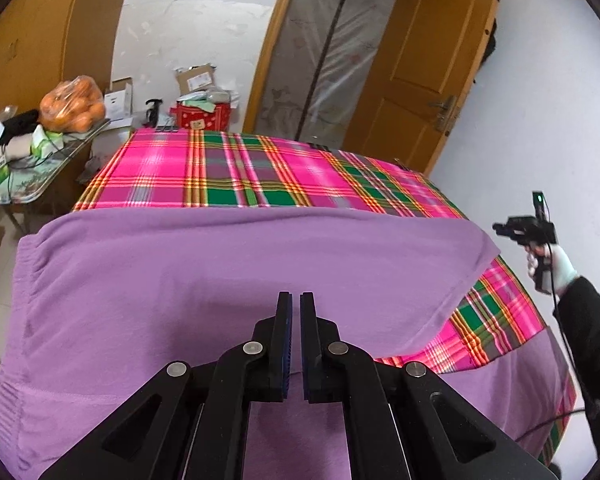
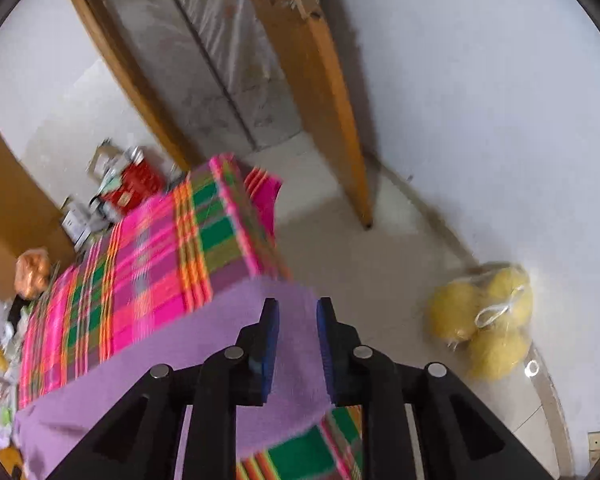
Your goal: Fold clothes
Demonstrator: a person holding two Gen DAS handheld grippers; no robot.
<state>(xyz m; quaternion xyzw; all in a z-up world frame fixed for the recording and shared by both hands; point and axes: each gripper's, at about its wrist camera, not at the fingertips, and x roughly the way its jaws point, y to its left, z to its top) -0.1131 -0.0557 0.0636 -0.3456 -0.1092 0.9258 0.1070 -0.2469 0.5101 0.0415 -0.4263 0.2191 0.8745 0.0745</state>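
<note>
A purple garment [image 1: 220, 280] of soft knit lies spread flat on a bed under a pink, green and orange plaid cover [image 1: 236, 168]. It has a gathered ribbed band along the left edge of the left wrist frame and a stitched hem running diagonally at the lower right. Its long axis runs left to right across that frame, the ribbed end pointing left; which end is which part of the garment I cannot tell.

The left gripper [image 1: 295, 300] hovers over the middle of the cloth, its 2 fingers drawn almost together with only a thin slit and nothing between them. Only this view shows the bag of oranges [image 1: 74, 104] on a side table at upper left, and at right the right gripper [image 1: 500, 229] held in a white-gloved hand [image 1: 556, 260].

The right wrist view, blurred, shows the right gripper [image 2: 298, 308] at a corner of the garment [image 2: 204, 344], fingers a narrow gap apart, cloth behind the gap but not pinched. It alone shows a bag of yellow fruit [image 2: 484, 320] on the floor.
</note>
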